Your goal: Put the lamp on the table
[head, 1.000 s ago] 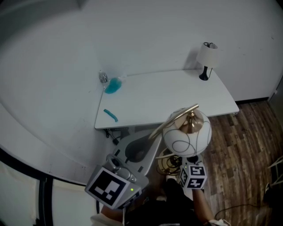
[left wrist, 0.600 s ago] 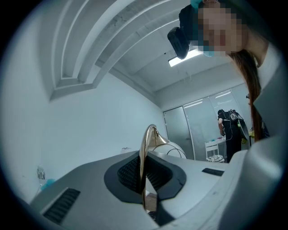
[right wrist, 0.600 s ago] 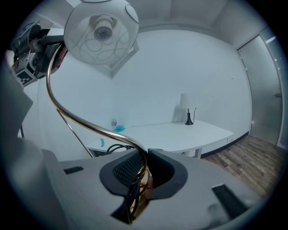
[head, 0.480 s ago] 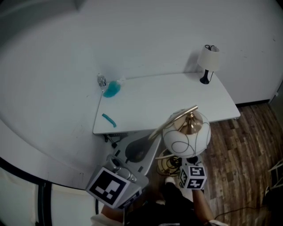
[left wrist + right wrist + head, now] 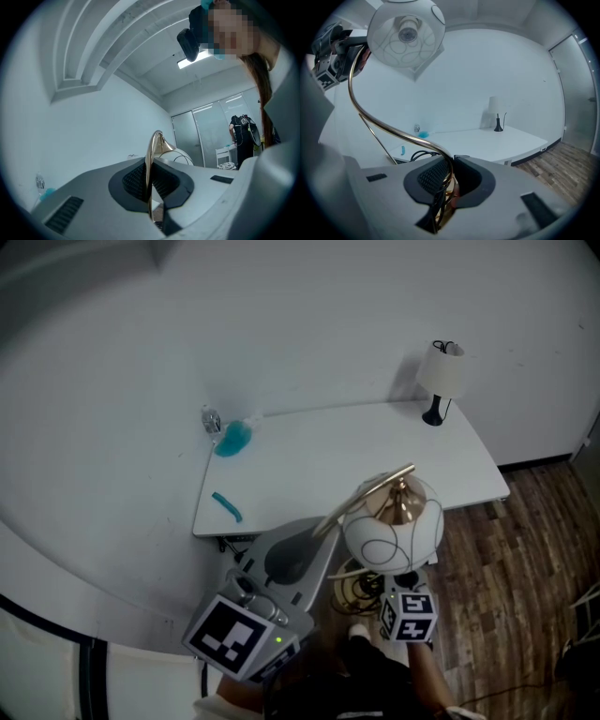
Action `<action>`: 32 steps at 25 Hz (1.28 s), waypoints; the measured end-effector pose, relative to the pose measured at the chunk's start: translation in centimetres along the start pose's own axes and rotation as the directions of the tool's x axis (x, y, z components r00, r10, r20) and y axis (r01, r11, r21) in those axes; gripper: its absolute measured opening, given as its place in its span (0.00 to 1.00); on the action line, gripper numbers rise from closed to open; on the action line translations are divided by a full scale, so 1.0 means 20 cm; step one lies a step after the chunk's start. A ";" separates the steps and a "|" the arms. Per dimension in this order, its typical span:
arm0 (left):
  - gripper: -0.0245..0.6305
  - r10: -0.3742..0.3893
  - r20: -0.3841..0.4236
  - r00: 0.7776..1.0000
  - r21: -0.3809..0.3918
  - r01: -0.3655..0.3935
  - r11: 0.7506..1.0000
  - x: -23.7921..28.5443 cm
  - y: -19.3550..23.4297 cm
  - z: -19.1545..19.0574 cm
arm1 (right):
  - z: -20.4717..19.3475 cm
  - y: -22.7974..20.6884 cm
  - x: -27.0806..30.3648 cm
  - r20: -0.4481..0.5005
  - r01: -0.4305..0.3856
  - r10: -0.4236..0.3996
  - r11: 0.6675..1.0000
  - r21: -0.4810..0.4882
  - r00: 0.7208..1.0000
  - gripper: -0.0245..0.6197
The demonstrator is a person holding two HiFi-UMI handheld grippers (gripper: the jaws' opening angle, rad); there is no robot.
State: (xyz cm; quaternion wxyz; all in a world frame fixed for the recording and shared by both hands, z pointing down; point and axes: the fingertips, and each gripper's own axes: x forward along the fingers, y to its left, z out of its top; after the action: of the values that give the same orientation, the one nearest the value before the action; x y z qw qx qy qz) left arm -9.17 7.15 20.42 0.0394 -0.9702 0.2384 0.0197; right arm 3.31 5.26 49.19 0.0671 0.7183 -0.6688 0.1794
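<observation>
left gripper (image 5: pixel 150 182) clamped on lamp (image 5: pixel 392 531) arm | right gripper (image 5: pixel 449 182) clamped on its stem | risk: top-heavy lamp twists in pads, clips table (image 5: pixel 309 465) edge

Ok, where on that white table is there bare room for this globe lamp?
The table is bare across its middle and near right, between the small shaded lamp at the far right corner and the teal strip by the near left edge. The blue object crowds the far left corner.
</observation>
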 end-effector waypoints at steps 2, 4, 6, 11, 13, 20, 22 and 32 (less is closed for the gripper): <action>0.05 0.002 0.001 1.000 0.002 -0.002 1.000 0.02 0.01 0.00 | 0.01 -0.01 0.02 0.000 -0.001 0.001 1.000 0.003 1.000 0.11; 0.05 0.003 -0.001 1.000 0.003 -0.003 1.000 0.05 0.03 0.00 | 0.02 -0.02 0.05 -0.003 -0.002 0.002 1.000 0.007 1.000 0.11; 0.05 0.005 -0.003 1.000 0.002 -0.005 1.000 0.08 0.05 0.00 | 0.03 -0.03 0.07 -0.007 -0.004 0.004 1.000 0.008 1.000 0.11; 0.05 0.009 0.000 1.000 0.001 -0.009 1.000 0.14 0.10 0.00 | 0.06 -0.05 0.14 -0.005 -0.010 0.010 1.000 0.007 1.000 0.11; 0.05 0.010 0.001 1.000 0.005 -0.010 1.000 0.17 0.11 0.00 | 0.08 -0.06 0.17 -0.003 -0.011 0.011 1.000 0.007 1.000 0.11; 0.05 0.013 0.002 1.000 0.012 -0.013 1.000 0.28 0.16 -0.01 | 0.12 -0.12 0.27 0.001 -0.015 0.015 1.000 0.010 1.000 0.11; 0.05 0.015 -0.001 1.000 0.014 -0.015 1.000 0.32 0.18 -0.01 | 0.14 -0.14 0.31 -0.001 -0.017 0.017 1.000 0.011 1.000 0.11; 0.05 0.041 -0.016 0.999 0.006 -0.041 0.999 0.49 0.26 -0.03 | 0.20 -0.23 0.46 -0.015 -0.036 0.036 0.999 0.011 0.999 0.11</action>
State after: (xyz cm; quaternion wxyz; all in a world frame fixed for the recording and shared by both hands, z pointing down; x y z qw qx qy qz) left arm -2.97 -2.07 20.18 0.0399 -0.9651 0.2585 0.0117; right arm 8.87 -4.19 49.29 0.0649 0.7053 -0.6800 0.1897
